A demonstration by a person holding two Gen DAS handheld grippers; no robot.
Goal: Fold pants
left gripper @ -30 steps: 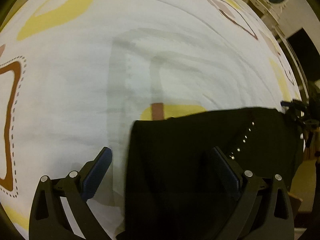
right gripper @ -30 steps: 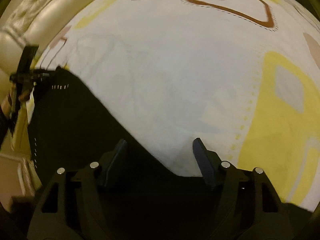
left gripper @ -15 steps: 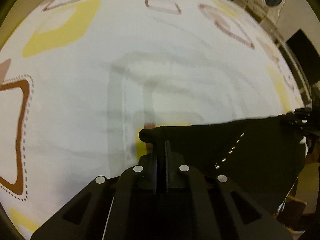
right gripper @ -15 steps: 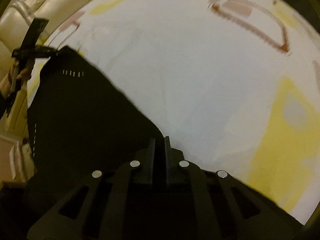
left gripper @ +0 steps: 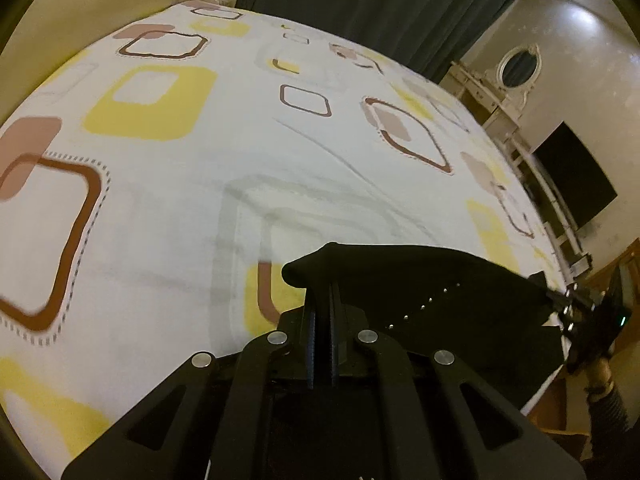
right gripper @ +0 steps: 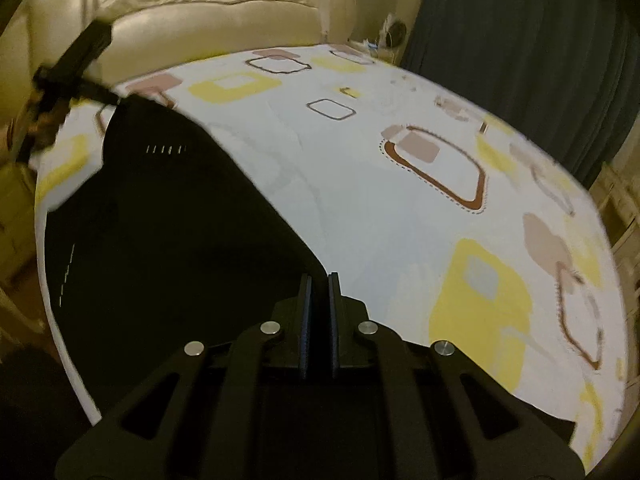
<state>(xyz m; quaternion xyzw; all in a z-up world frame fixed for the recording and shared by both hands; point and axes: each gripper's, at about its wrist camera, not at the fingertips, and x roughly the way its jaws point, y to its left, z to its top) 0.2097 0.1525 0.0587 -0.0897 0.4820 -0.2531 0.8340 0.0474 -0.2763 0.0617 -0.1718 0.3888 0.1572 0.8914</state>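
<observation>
Both hand-held grippers, left [left gripper: 322, 292] and right [right gripper: 318, 284], clamp black pants [right gripper: 168, 232] stretched taut between them.

Black pants [left gripper: 448, 304], plain dark fabric with 1 short row of small pale stitches near the upper edge and another down 1 side. Stretched taut between 2 pinched corners, upper edge raised off the patterned bedsheet [left gripper: 168, 208] and running nearly straight from corner to corner. Left corner bunched into a rounded fold. Rest of the cloth draped downward over the near edge of the bed, hanging in a broad dark sheet [right gripper: 168, 240].
</observation>
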